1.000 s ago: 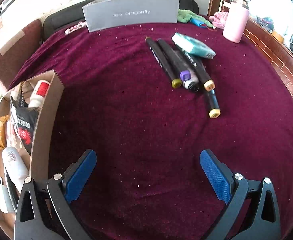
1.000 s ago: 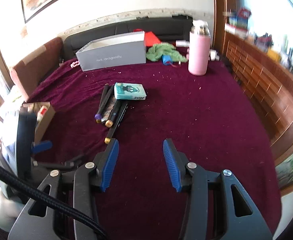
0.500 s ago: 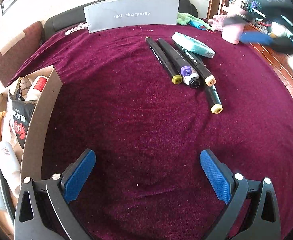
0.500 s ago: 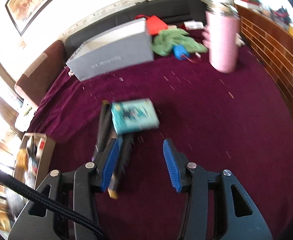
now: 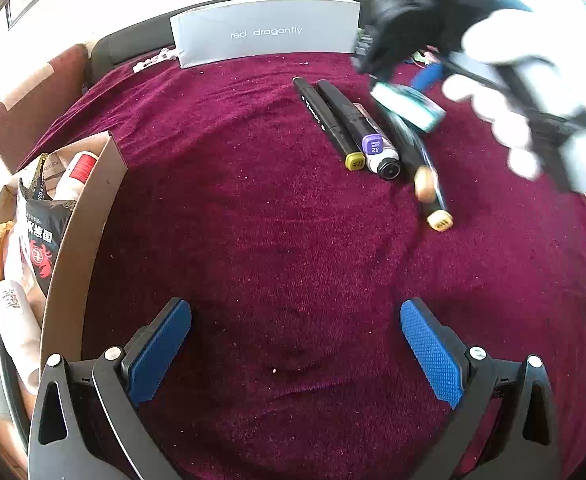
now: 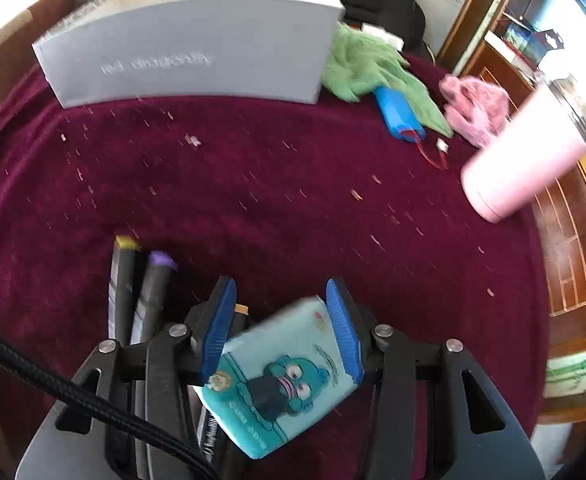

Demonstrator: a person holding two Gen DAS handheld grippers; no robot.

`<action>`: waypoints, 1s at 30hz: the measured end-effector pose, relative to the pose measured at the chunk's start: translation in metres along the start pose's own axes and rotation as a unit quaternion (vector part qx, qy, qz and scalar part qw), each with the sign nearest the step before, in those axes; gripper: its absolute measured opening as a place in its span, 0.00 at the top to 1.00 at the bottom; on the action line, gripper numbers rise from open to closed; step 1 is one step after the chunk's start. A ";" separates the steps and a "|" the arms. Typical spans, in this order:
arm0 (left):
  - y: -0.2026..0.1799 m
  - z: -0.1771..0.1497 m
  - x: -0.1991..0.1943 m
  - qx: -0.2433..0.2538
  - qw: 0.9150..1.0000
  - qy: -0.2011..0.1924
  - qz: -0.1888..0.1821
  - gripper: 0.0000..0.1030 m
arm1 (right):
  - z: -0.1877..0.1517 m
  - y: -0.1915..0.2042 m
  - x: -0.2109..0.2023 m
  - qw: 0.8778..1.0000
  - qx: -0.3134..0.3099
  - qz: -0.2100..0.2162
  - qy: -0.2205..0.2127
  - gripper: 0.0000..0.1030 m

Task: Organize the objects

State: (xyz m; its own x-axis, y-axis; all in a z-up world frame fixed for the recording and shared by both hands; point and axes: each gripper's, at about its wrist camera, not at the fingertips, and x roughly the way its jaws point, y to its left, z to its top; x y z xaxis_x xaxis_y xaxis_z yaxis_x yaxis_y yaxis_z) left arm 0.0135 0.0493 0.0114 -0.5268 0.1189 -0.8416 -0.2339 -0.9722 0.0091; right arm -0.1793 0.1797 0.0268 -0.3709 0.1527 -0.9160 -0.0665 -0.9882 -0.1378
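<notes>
While tilted steeply downward, right gripper point(image 6: 279, 328) straddles tissue pack point(image 6: 281, 384).

A maroon velvet cloth point(image 6: 253, 184), flecked with pale crumbs, spreads out ahead of the fingers point(image 6: 217, 320) of the right gripper point(image 6: 280, 292). Far beyond the fingertips a long grey cardboard box point(image 6: 197, 52) with pale, blurred lettering stands at the cloth's far edge. To its right, far ahead and right of the fingers, lie a crumpled green cloth point(image 6: 365, 64), a blue battery pack point(image 6: 399, 110) with thin red wires and a fuzzy pink knitted bundle point(image 6: 475, 100). A tall pink bottle point(image 6: 529, 148) stands further right, against brown wooden panelling point(image 6: 565, 240).
</notes>
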 end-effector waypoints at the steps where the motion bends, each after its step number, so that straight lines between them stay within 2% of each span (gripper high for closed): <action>1: 0.000 0.000 0.000 0.000 1.000 0.000 0.000 0.01 | -0.005 -0.003 -0.001 1.000 -0.004 0.005 0.010 0.57; 7: -0.001 0.001 0.000 -0.001 1.000 0.000 0.000 0.01 | -0.076 -0.033 -0.030 0.996 -0.047 0.044 0.062 0.57; 10: -0.001 0.001 0.001 0.000 1.000 0.000 0.000 0.01 | -0.093 -0.045 -0.056 0.997 -0.039 0.060 0.024 0.57; 13: -0.001 0.000 0.000 -0.001 1.000 -0.002 -0.003 0.01 | -0.087 -0.040 -0.086 0.993 -0.016 0.113 -0.039 0.54; 14: 0.000 0.000 0.000 -0.002 1.000 -0.003 -0.003 0.01 | -0.081 -0.033 -0.092 0.991 -0.009 0.121 -0.059 0.48; 16: 0.000 -0.001 -0.001 -0.002 1.000 -0.004 -0.002 0.01 | -0.067 -0.009 -0.091 0.987 -0.006 0.140 -0.074 0.46; 19: 0.001 -0.002 -0.001 -0.005 1.000 -0.006 -0.006 0.01 | -0.039 0.023 -0.069 0.989 -0.003 0.127 -0.073 0.47; 20: 0.002 -0.003 -0.001 -0.007 1.000 -0.008 -0.009 0.01 | -0.029 0.032 -0.057 0.991 0.004 0.112 -0.066 0.47; 22: 0.006 -0.004 -0.003 -0.018 1.000 -0.014 -0.021 0.01 | -0.020 0.039 -0.037 0.993 0.021 0.109 -0.045 0.47; 23: 0.008 -0.005 -0.004 -0.023 0.999 -0.017 -0.027 0.01 | -0.016 0.040 -0.024 0.992 0.034 0.119 -0.024 0.54; 24: 0.011 -0.006 -0.005 -0.030 0.999 -0.022 -0.036 0.01 | -0.015 0.039 -0.014 0.989 0.044 0.142 -0.006 0.60; 25: 0.015 -0.007 -0.006 -0.039 0.998 -0.026 -0.046 0.01 | -0.017 0.037 -0.007 0.982 0.053 0.180 0.008 0.61; 26: 0.018 -0.007 -0.007 -0.047 0.997 -0.031 -0.055 0.01 | -0.020 0.037 -0.011 0.980 0.054 0.192 -0.004 0.61; 27: 0.019 -0.008 -0.008 -0.051 0.996 -0.033 -0.060 0.01 | -0.024 0.037 -0.012 0.974 0.052 0.220 0.010 0.68; 29: 0.021 -0.008 -0.008 -0.055 0.996 -0.035 -0.065 0.01 | -0.036 0.041 -0.007 0.953 0.051 0.291 0.068 0.78; 30: 0.021 -0.008 -0.009 -0.056 0.995 -0.036 -0.067 0.01 | -0.043 0.042 -0.009 0.950 0.047 0.300 0.071 0.79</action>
State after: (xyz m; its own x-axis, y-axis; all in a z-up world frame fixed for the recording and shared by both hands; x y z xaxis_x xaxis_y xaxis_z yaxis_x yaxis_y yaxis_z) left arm 0.0199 0.0258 0.0143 -0.5553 0.2599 -0.7900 -0.2152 -0.9625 -0.1653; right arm -0.1389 0.1360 0.0134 -0.2403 -0.4468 -0.8618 0.0321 -0.8910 0.4529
